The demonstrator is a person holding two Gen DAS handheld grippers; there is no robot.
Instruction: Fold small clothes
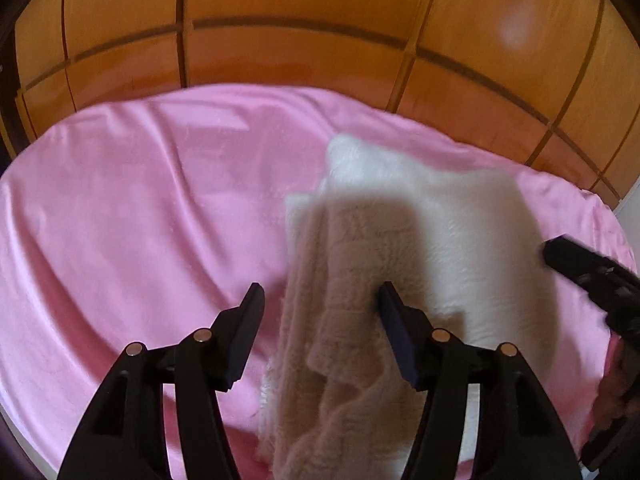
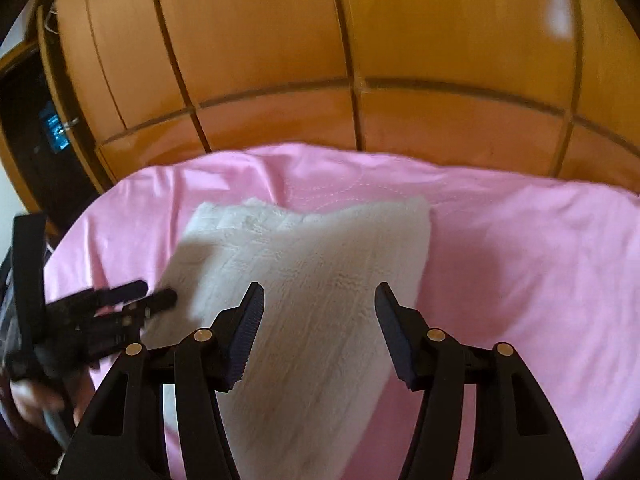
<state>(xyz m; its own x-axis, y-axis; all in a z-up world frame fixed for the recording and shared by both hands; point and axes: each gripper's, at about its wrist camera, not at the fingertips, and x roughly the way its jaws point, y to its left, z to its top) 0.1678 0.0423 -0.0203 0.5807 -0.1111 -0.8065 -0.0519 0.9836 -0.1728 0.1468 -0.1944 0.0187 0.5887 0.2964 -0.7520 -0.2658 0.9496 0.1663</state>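
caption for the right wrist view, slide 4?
Right gripper open over a folded white fleece garment on the pink sheet; left gripper at the garment's left edge.

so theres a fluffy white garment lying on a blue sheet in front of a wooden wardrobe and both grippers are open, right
Not quite: the sheet is pink, not blue, as both wrist views show. The rest holds: the fluffy white garment lies on it in front of the wooden wardrobe, and the left gripper and right gripper both stand open, pads not pressing the cloth.
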